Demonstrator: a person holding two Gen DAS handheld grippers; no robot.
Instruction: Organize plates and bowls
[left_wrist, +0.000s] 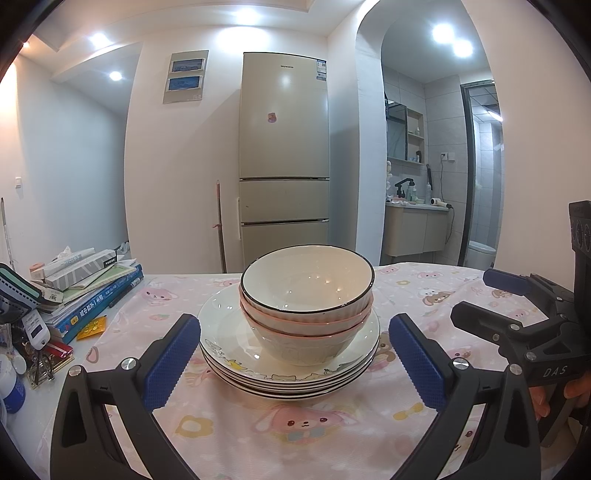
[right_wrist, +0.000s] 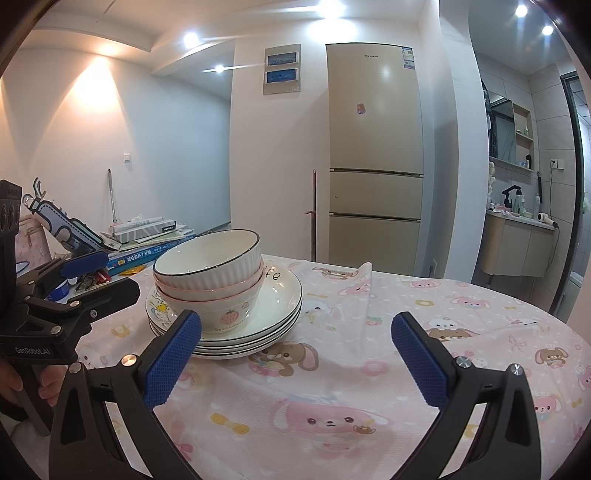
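Note:
Three nested bowls sit on a stack of white black-rimmed plates (left_wrist: 221, 332) (right_wrist: 284, 291) on the pink cartoon tablecloth. The top bowl (left_wrist: 306, 280) (right_wrist: 210, 258) is white, ribbed, with a black rim; the two under it have pink rims. My left gripper (left_wrist: 293, 319) (right_wrist: 120, 273) is open just in front of the stack, its blue pads wider than the plates and touching nothing. My right gripper (right_wrist: 295, 319) (left_wrist: 472, 294) is open and empty to the right of the stack, its left pad overlapping the plates' near edge in the right wrist view.
A pile of books (left_wrist: 92, 291) and small clutter (left_wrist: 37, 343) crowd the table's left side. The tablecloth (right_wrist: 406, 332) lies wrinkled to the right of the stack. A beige fridge (left_wrist: 284, 147) stands beyond the table's far edge. A hand (left_wrist: 554, 398) holds the right gripper.

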